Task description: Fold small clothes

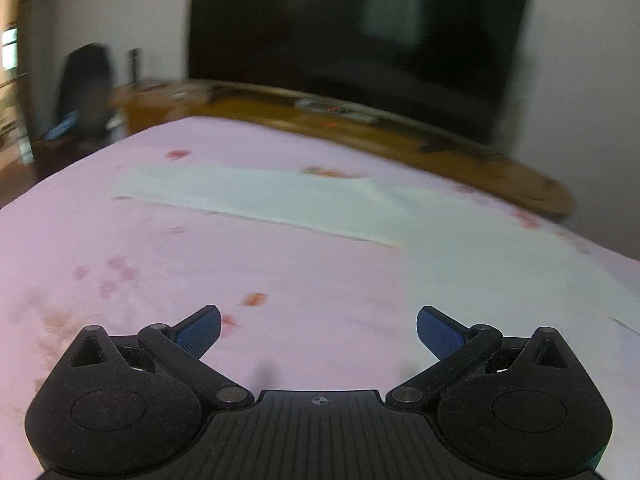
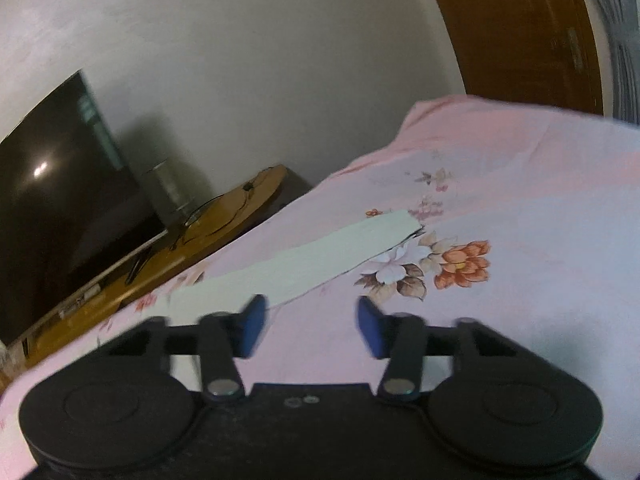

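A pale, mint-white cloth (image 1: 280, 200) is laid out flat on the bed (image 1: 160, 248), over a pink flowered sheet, partly folded by the look of it, with one layer lapped over another near the middle. It can be expected to be light, thin and floppy, so nothing will be held in shape once it's lifted, and it'll probably slide a bit on the sheet. A corner or a hem is likely the best place to be pinched, e.g. the far corner (image 2: 408, 220) seen from the right wrist view, so only one layer gets picked up.

The left hand-held gripper (image 1: 319, 334) is seen spread wide with nothing between the blue pads, above the sheet and short of the cloth. The right hand-held gripper (image 2: 311, 326) is partly spread, also with nothing held, just beside the near edge of the cloth.

Both views are smeared by blur, so seams, sleeves or what kind of garment it is can't be made out. The cloth's right end is cut off in the left wrist view, and its near end is hidden behind the right hand-held gripper's finger (image 2: 252, 326).
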A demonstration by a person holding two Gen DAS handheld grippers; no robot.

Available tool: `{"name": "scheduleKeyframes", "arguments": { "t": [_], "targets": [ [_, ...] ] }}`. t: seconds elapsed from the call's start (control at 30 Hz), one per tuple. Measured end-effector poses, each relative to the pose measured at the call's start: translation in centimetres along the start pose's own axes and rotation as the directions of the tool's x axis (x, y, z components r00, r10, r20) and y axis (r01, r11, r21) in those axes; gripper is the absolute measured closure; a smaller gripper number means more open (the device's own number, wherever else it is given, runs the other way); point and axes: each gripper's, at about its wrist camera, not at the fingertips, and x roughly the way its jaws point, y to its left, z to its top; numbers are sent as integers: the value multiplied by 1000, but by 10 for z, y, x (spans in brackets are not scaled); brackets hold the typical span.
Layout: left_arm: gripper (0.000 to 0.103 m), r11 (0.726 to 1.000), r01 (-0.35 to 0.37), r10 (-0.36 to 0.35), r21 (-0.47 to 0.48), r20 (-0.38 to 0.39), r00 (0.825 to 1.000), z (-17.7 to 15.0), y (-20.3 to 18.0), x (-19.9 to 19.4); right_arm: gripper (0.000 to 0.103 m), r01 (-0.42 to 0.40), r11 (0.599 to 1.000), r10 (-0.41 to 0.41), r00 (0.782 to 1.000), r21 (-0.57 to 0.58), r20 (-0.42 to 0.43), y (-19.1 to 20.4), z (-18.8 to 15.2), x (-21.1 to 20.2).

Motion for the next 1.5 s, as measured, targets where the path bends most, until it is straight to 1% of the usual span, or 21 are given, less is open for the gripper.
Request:
{"name": "scheduleKeyframes", "arguments": {
  "t": [0.07, 0.17, 0.2, 0.23, 0.3, 0.37, 0.47, 0.53, 0.6, 0.7, 0.8, 0.87, 0.93, 0.97, 1.07, 1.2, 1.3, 1.33, 1.37, 1.43, 1.5],
  "targets": [
    [0, 998, -64, 64, -16, -14, 998, 4, 10, 22, 66, 4, 998, -3, 1000, 65, -19, -15, 10, 37],
    [1, 994, -107, 106, -32, -26, 994, 8, 20, 52, 66, 20, 983, -14, 999, 184, -35, -41, 22, 87],
    [2, 991, -127, 127, -29, -10, 992, 10, 23, 58, 66, 19, 974, -12, 999, 225, -35, -50, 24, 103],
    [15, 991, -135, 135, -19, 5, 991, 12, 25, 60, 66, 22, 965, -14, 999, 262, -33, -60, 27, 120],
    [29, 984, -177, 177, 8, -2, 984, 14, 24, 70, 65, 23, 948, -14, 999, 318, -31, -75, 32, 143],
    [29, 984, -178, 178, 10, -20, 984, 14, 22, 81, 64, 24, 924, -10, 999, 381, -39, -91, 34, 169],
    [27, 983, -185, 185, 9, -14, 983, 12, 13, 90, 64, 20, 897, -1, 999, 442, -44, -106, 33, 194],
    [23, 986, -164, 163, -9, -36, 986, 10, 9, 98, 64, 19, 888, 4, 999, 459, -49, -112, 33, 203],
    [23, 988, -153, 152, -12, -50, 987, 6, 2, 103, 67, 23, 891, 7, 998, 453, -65, -114, 30, 214],
    [23, 992, -130, 130, 2, -51, 990, 1, -8, 110, 71, 6, 897, 18, 999, 442, -50, -114, 27, 220],
    [23, 993, -121, 121, -3, -33, 992, 0, -15, 110, 79, 3, 904, 19, 999, 428, -48, -114, 28, 224],
    [23, 992, -124, 123, -19, -30, 992, 1, -15, 110, 91, 17, 912, 6, 998, 410, -55, -114, 29, 227],
    [23, 992, -120, 119, -29, -34, 992, 3, -14, 110, 97, 21, 910, 5, 998, 414, -62, -117, 29, 227],
    [23, 992, -122, 121, -24, -37, 992, 4, -14, 110, 98, 26, 915, 1, 998, 402, -68, -115, 31, 229],
    [23, 994, -105, 103, -34, -47, 994, 6, -8, 108, 96, 75, 954, -54, 995, 292, -81, -95, 39, 228],
    [23, 997, -70, 68, -43, -50, 996, 8, 5, 101, 96, 64, 989, -59, 998, 137, -37, -48, 46, 217],
    [23, 999, -46, 45, -29, -39, 998, 6, 16, 94, 96, -17, 1000, 18, 1000, 8, -24, 11, 44, 212],
    [23, 999, -39, 38, -30, -38, 999, 5, 21, 92, 96, -68, 997, 66, 997, -39, -31, 38, 39, 211],
    [23, 999, -33, 31, -30, -39, 999, 3, 25, 91, 96, -120, 989, 116, 992, -83, -47, 64, 33, 212],
    [24, 999, -29, 27, -27, -57, 998, 2, 32, 89, 96, -191, 966, 179, 980, -172, -81, 112, 15, 213],
    [24, 998, -58, 57, -10, -50, 997, 0, 37, 85, 96, -282, 933, 256, 957, -223, -138, 161, -8, 216]
  ]
}}
